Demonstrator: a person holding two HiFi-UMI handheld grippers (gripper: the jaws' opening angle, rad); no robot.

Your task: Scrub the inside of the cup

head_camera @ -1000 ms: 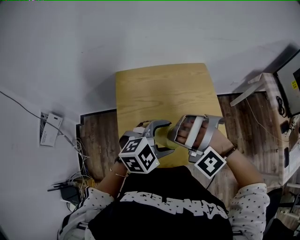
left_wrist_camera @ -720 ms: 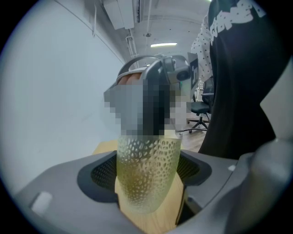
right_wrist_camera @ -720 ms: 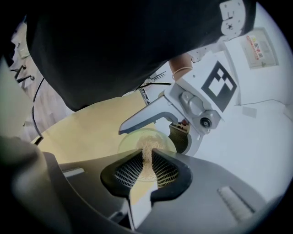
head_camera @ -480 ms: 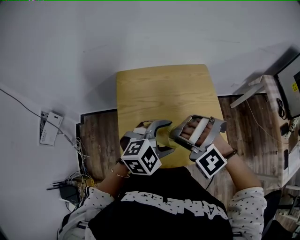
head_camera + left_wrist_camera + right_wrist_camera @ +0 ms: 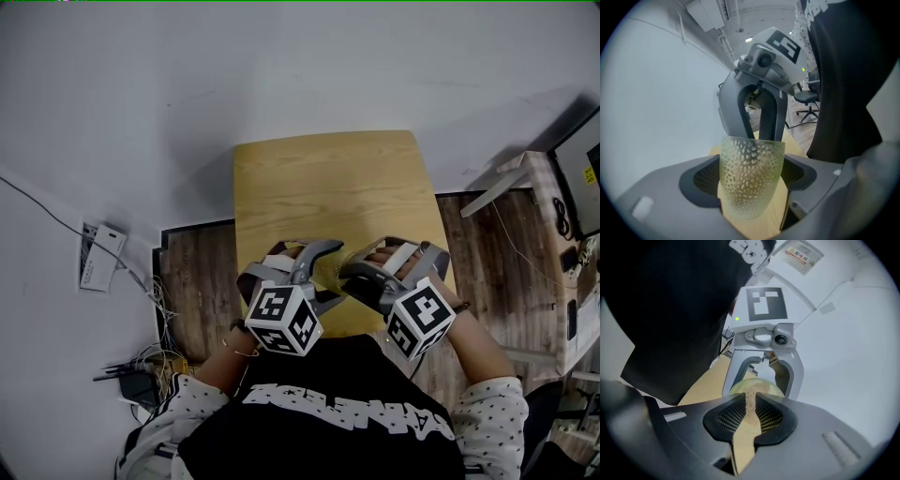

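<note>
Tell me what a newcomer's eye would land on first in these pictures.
The dimpled yellow-green cup stands out first, clamped between the jaws of the left gripper over the near end of the wooden table. Next comes the right gripper, shut on a thin tan pad, with its jaws at the cup's mouth.

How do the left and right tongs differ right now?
Left tongs stand wide apart, clamped around the cup; right tongs are nearly closed, pinching a thin tan scrubber. Left tongs grip the cup from outside; right tongs reach into its mouth. Both are holding something.
</note>
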